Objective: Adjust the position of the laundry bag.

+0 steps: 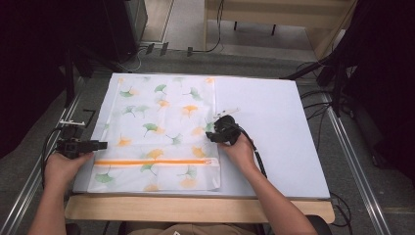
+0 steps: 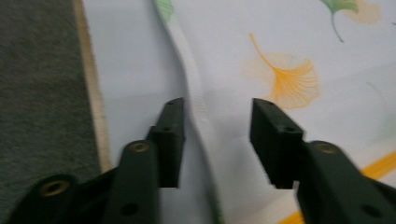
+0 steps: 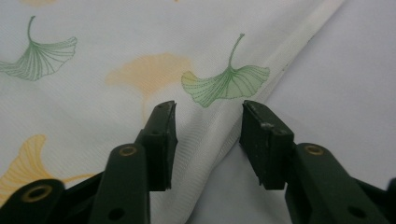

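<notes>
Nearest to the camera, at the bottom of the high view, two forearms come in from the lower edge, and each hand holds a black gripper. The left hand (image 1: 62, 166) is at the lower left of the frame and holds the left gripper (image 1: 101, 145) just at the left edge of a white laundry bag (image 1: 156, 132) printed with green and orange ginkgo leaves. In the left gripper view the jaws stand apart, open, and the bag's edge seam (image 2: 196, 102) runs up between them; nothing is gripped. To the left of the seam lies a bare strip of the white board (image 2: 130, 60), then its pale wooden edge and the grey floor (image 2: 42, 70). The right hand (image 1: 240, 149) is near the middle of the high view, and it holds the right gripper (image 1: 215, 128) at the right edge of the bag. In the right gripper view its jaws are also open, with the bag's edge (image 3: 261, 81) passing diagonally between them, and a green leaf print (image 3: 224, 84) just above the jaw tips. An orange zipper (image 1: 151, 161) crosses the bag in its lower part. The bag lies flat on the left half of the board (image 1: 274, 127), and the right half is bare. Farther up in the frame are dark stands, cables on the floor and the legs of a wooden furniture piece (image 1: 279, 12).
</notes>
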